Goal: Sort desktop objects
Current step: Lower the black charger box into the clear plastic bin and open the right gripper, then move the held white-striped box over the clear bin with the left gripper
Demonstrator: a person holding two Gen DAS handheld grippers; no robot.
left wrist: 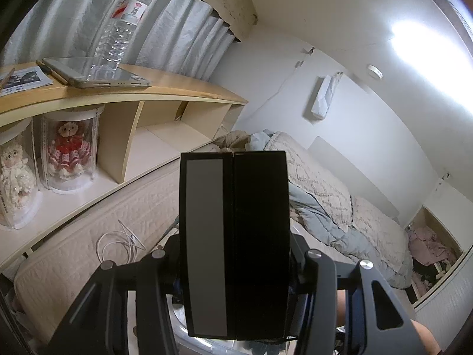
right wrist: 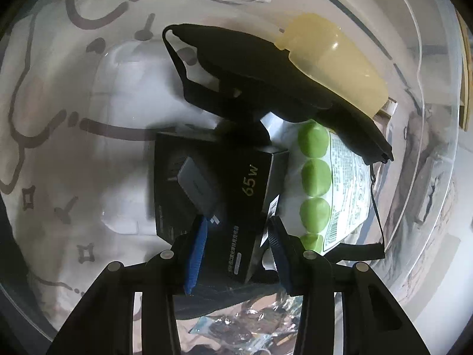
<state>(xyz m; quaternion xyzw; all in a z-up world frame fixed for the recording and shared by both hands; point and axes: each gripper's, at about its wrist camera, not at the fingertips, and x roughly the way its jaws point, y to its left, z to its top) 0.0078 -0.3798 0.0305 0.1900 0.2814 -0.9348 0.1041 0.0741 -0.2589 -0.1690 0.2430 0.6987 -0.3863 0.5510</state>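
Observation:
In the left wrist view my left gripper [left wrist: 233,153] is shut with its two black fingers pressed together, nothing between them, raised and pointing across a bed. In the right wrist view my right gripper [right wrist: 236,224] is inside a clear plastic bin [right wrist: 425,94], its blue-padded fingers [right wrist: 196,251] on either side of a black 65W charger box [right wrist: 212,183] and touching it. A black eye mask [right wrist: 266,77] with straps lies over the box's far end. A pale yellow bottle [right wrist: 334,56] and a packet of green sweets [right wrist: 325,183] lie to the right.
A wooden shelf [left wrist: 147,94] at the left carries a tablet [left wrist: 97,74], a water bottle [left wrist: 124,23] and papers; two dolls in clear cases [left wrist: 69,148] stand below. A white cable [left wrist: 118,242] lies on the mattress. A quilt [left wrist: 325,189] covers the bed.

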